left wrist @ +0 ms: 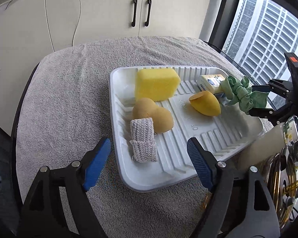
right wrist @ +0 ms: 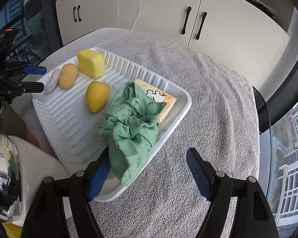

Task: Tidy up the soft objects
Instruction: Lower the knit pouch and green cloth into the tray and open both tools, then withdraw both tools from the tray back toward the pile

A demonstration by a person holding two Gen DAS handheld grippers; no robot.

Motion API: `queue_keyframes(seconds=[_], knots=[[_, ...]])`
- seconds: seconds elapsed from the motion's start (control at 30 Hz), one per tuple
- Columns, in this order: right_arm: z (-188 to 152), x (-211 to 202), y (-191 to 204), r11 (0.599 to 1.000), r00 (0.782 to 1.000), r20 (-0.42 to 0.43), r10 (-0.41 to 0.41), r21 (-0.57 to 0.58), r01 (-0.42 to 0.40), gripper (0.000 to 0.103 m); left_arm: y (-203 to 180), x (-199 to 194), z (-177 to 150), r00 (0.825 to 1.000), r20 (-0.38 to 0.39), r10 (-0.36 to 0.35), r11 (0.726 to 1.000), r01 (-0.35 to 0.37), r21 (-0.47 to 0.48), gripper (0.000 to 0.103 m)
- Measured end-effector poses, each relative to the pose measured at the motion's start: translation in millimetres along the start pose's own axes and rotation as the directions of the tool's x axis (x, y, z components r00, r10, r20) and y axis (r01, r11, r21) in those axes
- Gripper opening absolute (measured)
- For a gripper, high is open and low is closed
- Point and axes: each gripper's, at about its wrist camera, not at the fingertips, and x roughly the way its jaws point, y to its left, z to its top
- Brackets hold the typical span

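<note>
A white ribbed tray point(left wrist: 168, 170) lies on a tabletop that is covered with a grey towel point(left wrist: 69, 103), and all the soft things are inside it. The left gripper point(left wrist: 149, 162) hangs above the near corner of the tray with its blue fingers point(left wrist: 97, 164) wide apart; between them lies a small grey knitted piece point(left wrist: 144, 138), folded, resting on the tray floor with no pad touching it. Just behind the knitted piece, touching it, is a tan peanut-shaped sponge point(left wrist: 153, 115), and further back a yellow block sponge point(left wrist: 157, 83) leans against the far rim. An orange-yellow drop-shaped sponge point(left wrist: 205, 103) lies alone near the middle of the tray. The right gripper point(right wrist: 149, 170) is at the opposite side, also with its fingers point(right wrist: 198, 176) standing apart. A crumpled green cloth point(right wrist: 133, 127) lies in the tray corner there; its loose end falls over the left finger of this gripper, so it seems to touch that pad, but the other finger is well away over the towel and nothing is clamped. Under the cloth, partly covered, is a flat yellow packet point(right wrist: 161, 97) with a white cartoon figure. White cabinet doors point(left wrist: 109, 10) with dark handles stand behind the tabletop.
</note>
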Motion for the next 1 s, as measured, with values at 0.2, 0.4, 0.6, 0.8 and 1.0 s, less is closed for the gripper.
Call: queue_keyframes(seconds=[0.2,0.4,0.6,0.8,1.0], knots=[[5,3,3,1.0,1.0,0.012,-0.019,-0.019,0.02,0.079,3,0,-5,1.0,-0.009,-0.008,1.0,0.008,-0.019,0.079],[10,2,-1,1.0,1.0,0.028,-0.013,-0.014,0.013,0.079,5,-3,-8,1.0,-0.004,-0.013,1.0,0.012,-0.028,0.079],[15,-18,-7,1.0,0.996,0.091,0.021,0.003,-0.021,0.082,7,-12,-4,1.0,0.023,-0.021,0.999,0.022,-0.042,0.079],[17,-34,-9,1.0,0.993,0.119,0.017,0.017,-0.019,0.082,5,-21,-5,0.999,0.037,-0.016,0.999,0.017,-0.038,0.079],[11,-52,-10,1.0,0.991,0.137,-0.011,0.027,0.007,0.083,11,-39,-9,0.997,0.076,0.0,0.997,0.006,-0.074,0.091]])
